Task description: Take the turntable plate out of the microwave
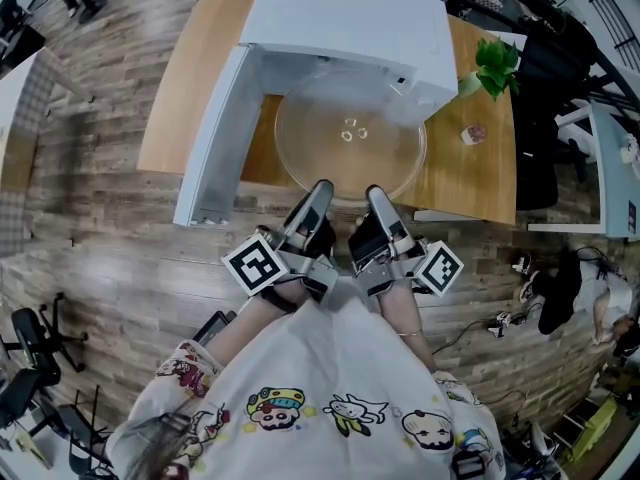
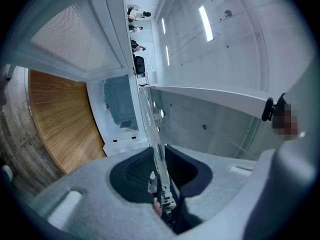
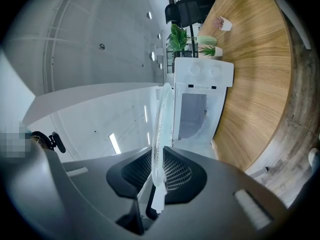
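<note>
Left gripper [image 1: 320, 190] and right gripper [image 1: 376, 196], jaws clenched on the plate's [image 1: 310, 138] near rim, hold it at the microwave's [image 1: 345, 23] mouth. Withdrawal appears under way. The next move calls for drawing the plate clear while keeping it level.

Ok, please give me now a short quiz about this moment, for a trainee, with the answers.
1. True or false: only the left gripper grips the turntable plate.
2. The door of the microwave stands: A) shut; B) open, at the head view's left; C) open, at its right.
3. Which green thing stands on the table, right of the microwave?

Key: 1 false, the right gripper is shut on the plate's near rim too; 2 B; 3 a plant.
</note>
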{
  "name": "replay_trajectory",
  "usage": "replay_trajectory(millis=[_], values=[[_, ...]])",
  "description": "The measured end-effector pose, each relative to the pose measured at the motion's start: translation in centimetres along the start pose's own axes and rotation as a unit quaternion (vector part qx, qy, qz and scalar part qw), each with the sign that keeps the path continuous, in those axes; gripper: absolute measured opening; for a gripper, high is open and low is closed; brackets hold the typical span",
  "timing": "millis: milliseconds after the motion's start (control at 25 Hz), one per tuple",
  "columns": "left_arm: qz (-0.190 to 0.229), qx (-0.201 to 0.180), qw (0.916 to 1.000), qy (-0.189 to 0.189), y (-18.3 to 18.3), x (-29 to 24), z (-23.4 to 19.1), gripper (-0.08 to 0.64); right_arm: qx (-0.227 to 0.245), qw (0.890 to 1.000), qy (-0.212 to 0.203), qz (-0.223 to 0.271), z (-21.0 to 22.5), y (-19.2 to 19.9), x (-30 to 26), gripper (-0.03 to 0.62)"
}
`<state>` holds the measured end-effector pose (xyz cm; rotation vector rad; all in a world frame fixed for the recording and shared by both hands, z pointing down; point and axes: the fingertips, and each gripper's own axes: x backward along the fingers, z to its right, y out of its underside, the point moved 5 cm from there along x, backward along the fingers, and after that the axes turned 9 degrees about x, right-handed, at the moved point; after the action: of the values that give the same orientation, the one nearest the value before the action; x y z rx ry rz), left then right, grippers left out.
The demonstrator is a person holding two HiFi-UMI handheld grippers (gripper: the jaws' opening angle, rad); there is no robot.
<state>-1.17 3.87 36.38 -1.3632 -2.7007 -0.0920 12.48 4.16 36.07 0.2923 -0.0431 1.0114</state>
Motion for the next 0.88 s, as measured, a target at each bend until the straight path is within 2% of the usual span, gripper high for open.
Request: replay_trajectory(millis=[880], values=[[0.005, -0.005, 1.0000, 0.000, -0.87, -0.28, 0.11, 0.069, -0.005, 1.000, -0.002, -0.013, 0.24, 0.01, -1.01, 0.066]])
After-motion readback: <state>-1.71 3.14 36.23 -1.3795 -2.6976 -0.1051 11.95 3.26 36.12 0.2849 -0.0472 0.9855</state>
